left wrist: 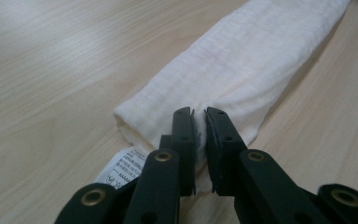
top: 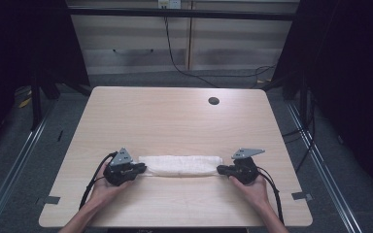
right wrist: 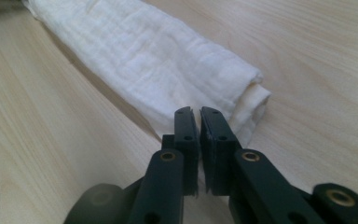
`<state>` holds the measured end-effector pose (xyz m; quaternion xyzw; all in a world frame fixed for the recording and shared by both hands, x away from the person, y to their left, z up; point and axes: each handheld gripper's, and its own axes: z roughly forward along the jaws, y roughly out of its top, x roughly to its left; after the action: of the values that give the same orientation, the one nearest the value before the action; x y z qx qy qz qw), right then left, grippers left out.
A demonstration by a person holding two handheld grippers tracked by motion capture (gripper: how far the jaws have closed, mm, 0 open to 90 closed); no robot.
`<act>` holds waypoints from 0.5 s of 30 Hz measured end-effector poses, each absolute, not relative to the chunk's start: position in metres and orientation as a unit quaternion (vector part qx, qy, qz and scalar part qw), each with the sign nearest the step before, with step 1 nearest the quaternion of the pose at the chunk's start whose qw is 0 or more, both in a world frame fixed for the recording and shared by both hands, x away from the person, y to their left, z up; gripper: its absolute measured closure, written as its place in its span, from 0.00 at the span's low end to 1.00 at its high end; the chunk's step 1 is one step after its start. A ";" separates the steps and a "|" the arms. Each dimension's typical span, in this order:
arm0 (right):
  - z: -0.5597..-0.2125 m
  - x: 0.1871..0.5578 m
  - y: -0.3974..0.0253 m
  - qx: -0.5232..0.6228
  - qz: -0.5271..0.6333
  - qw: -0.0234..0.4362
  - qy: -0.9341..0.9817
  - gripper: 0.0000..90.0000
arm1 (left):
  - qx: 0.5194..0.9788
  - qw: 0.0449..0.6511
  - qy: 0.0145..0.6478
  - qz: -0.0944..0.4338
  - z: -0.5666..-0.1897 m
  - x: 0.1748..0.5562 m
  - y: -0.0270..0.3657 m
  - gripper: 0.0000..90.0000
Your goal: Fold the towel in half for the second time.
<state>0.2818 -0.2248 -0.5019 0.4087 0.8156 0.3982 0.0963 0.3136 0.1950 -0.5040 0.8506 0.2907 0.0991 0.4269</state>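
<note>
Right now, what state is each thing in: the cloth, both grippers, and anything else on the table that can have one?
white cloth: folded into a long narrow band, lying flat near the table's front edge, held at both ends.
left gripper: shut on the cloth's left end.
right gripper: shut on the cloth's right end.
care label: sticking out at the cloth's left end, resting on the wood.
table: cable hole uncovered.
</note>
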 end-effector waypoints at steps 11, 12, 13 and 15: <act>-0.474 0.260 -0.235 0.398 0.468 0.104 0.782 0.70 | 0.817 0.469 0.319 0.097 -0.476 0.293 0.217 0.60; -0.471 0.258 -0.237 0.403 0.471 0.107 0.777 0.68 | 0.818 0.466 0.324 0.098 -0.474 0.292 0.220 0.56; -0.468 0.256 -0.240 0.402 0.473 0.112 0.776 0.66 | 0.814 0.465 0.332 0.104 -0.471 0.290 0.223 0.52; -0.462 0.251 -0.245 0.406 0.474 0.124 0.771 0.58 | 0.814 0.457 0.339 0.113 -0.466 0.287 0.228 0.49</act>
<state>0.2512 -0.2455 -0.4625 0.4064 0.7710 0.4743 0.1244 0.2867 0.2282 -0.4662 0.8144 0.3394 0.1129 0.4570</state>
